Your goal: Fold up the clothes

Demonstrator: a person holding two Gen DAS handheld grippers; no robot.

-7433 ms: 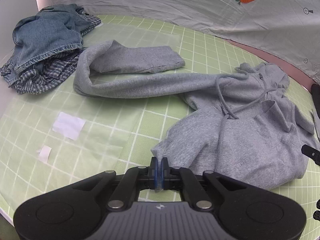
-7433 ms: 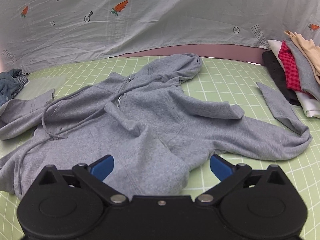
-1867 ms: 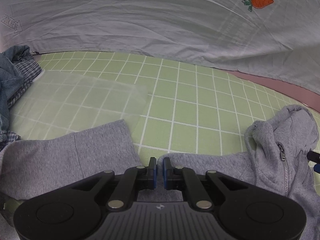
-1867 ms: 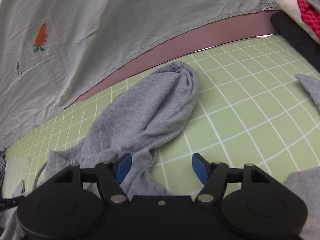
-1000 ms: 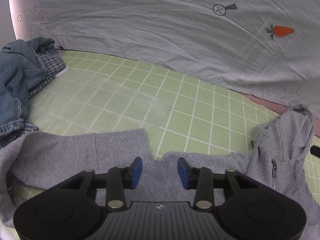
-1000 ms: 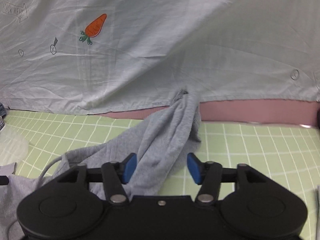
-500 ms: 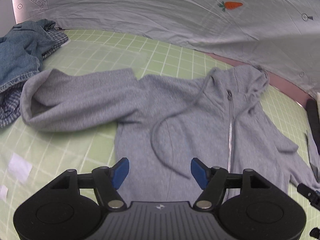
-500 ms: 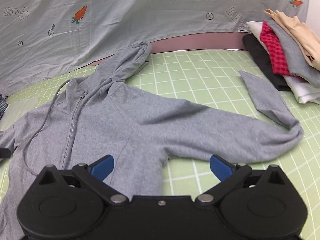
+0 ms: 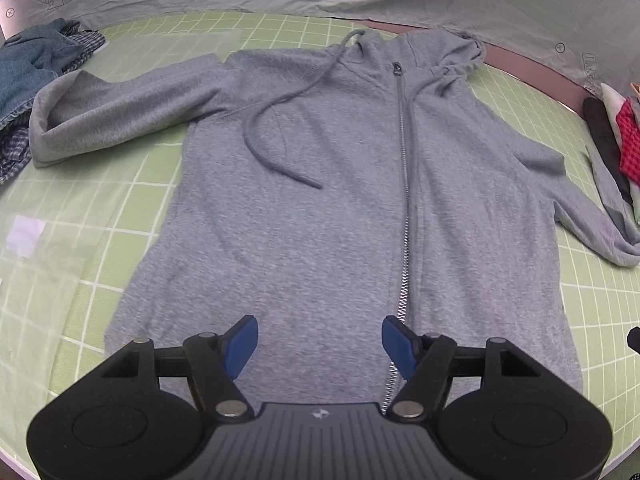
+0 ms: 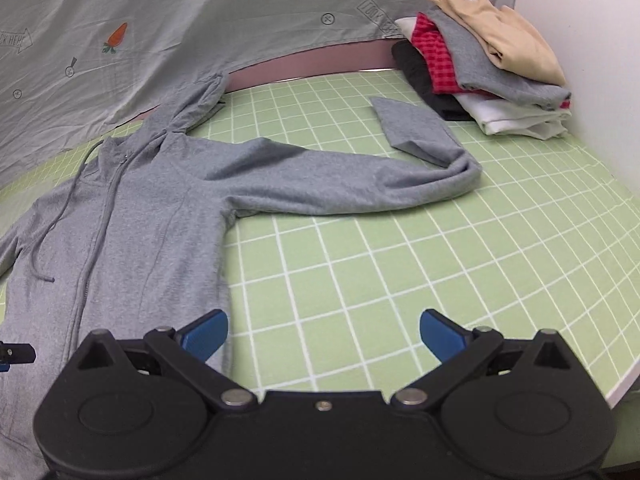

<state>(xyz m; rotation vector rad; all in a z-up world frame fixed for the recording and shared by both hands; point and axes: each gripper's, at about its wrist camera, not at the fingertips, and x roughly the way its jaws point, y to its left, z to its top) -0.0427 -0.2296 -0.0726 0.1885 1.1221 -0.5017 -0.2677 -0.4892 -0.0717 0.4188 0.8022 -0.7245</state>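
Observation:
A grey zip hoodie [image 9: 328,200] lies flat and face up on the green grid mat [image 9: 120,216], hood towards the far edge and zipper closed. Its left sleeve [image 9: 120,108] reaches out to the left. The right sleeve [image 10: 340,180] stretches right with its cuff folded back. My left gripper [image 9: 320,344] hovers open above the hoodie's lower hem near the zipper, nothing between its blue pads. My right gripper [image 10: 324,332] stands wide open over the bare mat just right of the hoodie's hem [image 10: 216,304], holding nothing.
A heap of denim and plaid clothes [image 9: 28,76] lies at the far left. A stack of folded garments [image 10: 480,68] sits at the far right corner. A pale printed sheet [image 10: 160,20] hangs behind the table. The table edge [image 10: 624,380] curves close on the right.
Both grippers let go, opened and pulled back from the hood end towards the hem. The hoodie now lies spread flat and fills more of both views.

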